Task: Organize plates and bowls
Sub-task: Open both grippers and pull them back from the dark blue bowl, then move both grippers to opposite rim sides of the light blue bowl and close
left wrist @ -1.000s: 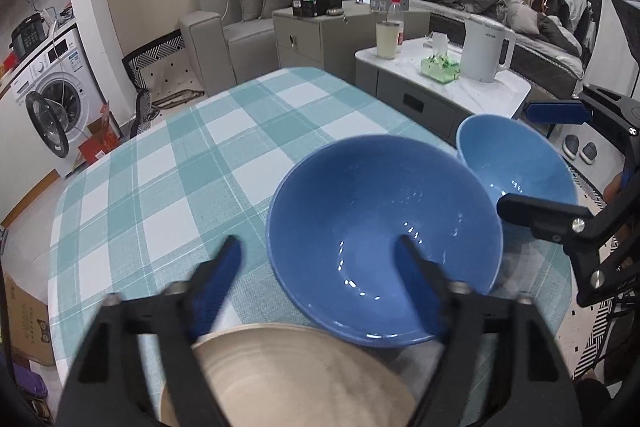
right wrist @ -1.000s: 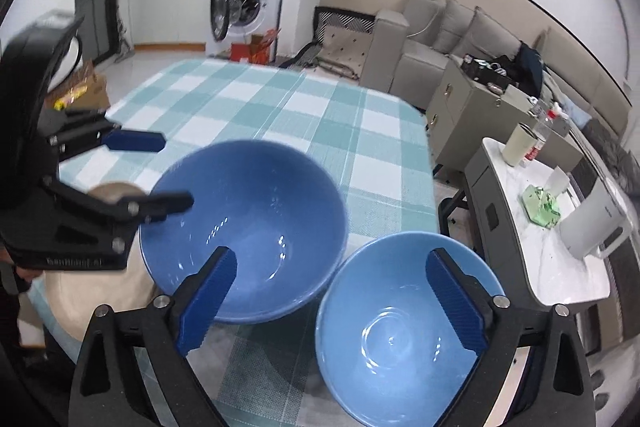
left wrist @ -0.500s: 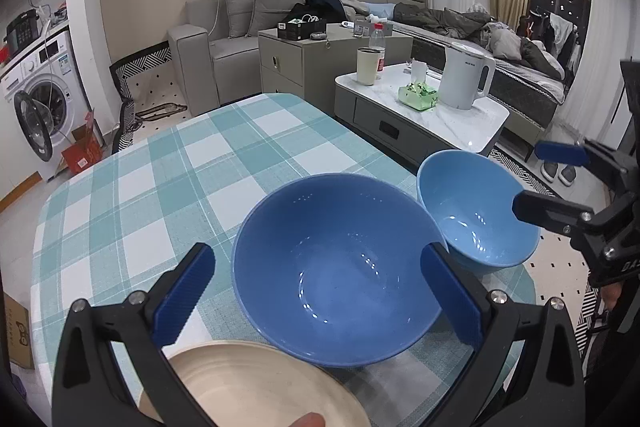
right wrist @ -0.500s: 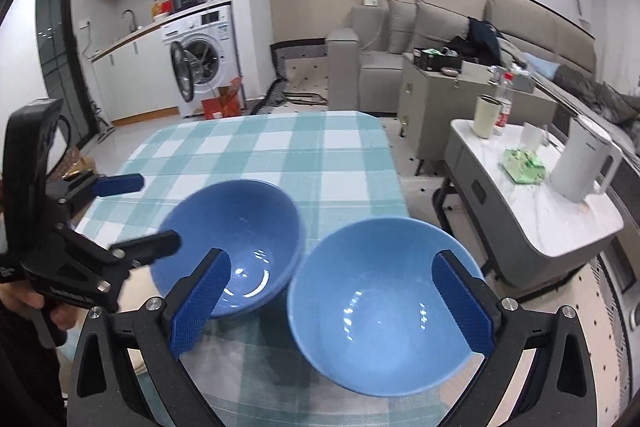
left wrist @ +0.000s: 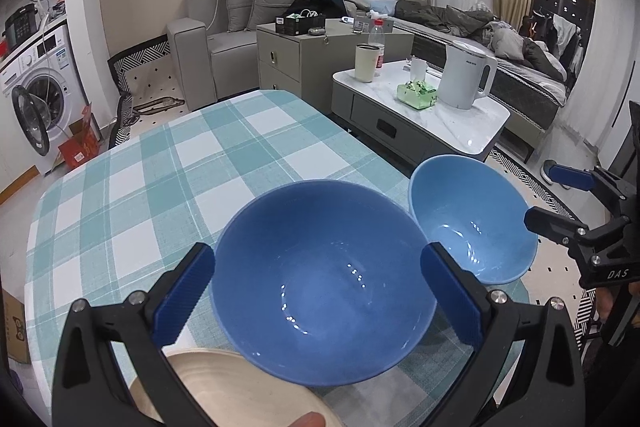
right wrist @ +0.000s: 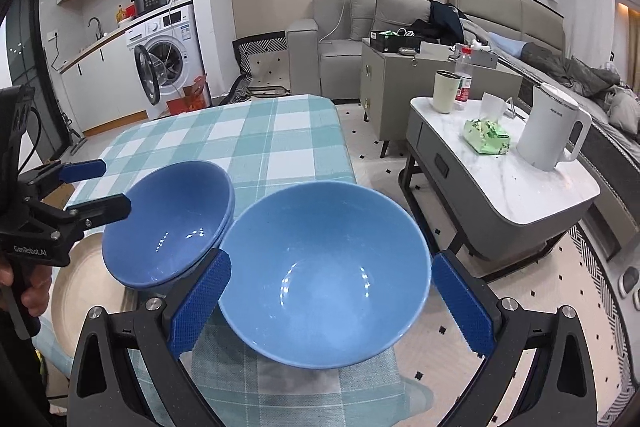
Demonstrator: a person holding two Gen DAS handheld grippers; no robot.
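Both wrist cameras look steeply down, close over the table point(left wrist: 120, 187) — sharing both blue bowls.

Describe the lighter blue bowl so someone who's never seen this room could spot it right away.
Find the table with the teal and white checked cloth. Near its front edge, two blue bowls sit side by side, next to a beige plate. The lighter blue bowl is the paler one on the side nearest the white coffee table; the darker bowl is nearer the plate.

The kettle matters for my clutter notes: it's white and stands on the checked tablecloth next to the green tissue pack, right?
Not quite. The white kettle stands beside the green tissue pack, but on the marble side table, not on the checked tablecloth. The right wrist view shows it.
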